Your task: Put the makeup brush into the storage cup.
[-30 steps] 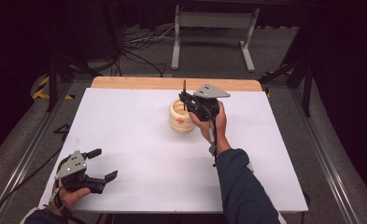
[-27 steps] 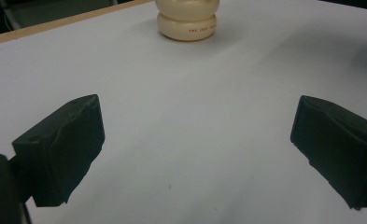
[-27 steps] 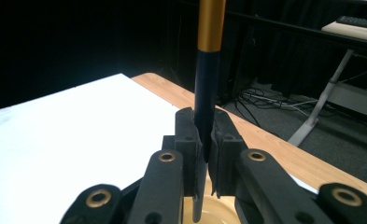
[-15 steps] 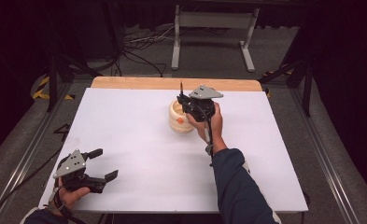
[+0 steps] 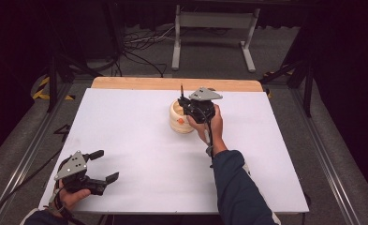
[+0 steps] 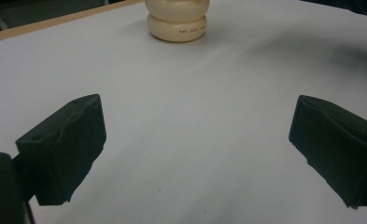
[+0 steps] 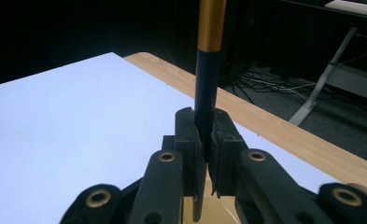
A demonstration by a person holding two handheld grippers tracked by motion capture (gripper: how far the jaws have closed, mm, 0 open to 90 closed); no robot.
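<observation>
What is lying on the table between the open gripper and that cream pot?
Nothing: the left gripper view shows only bare white table between the left gripper and the cream pot.

Cream ribbed pot [image 5: 179, 119] upright, far centre of table; black gold-banded pen [image 7: 207, 88] upright above it

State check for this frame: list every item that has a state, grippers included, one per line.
right gripper: shut on the black stick, held above the cream holder.
black stick: upright, clamped between the jaws, gold band higher up, lower end over the holder's opening.
cream holder: upright on the white table, rounded, open at the top.
left gripper: open, nothing between the jaws, low over the table's near left corner.
white table: flat, bearing the holder.
</observation>
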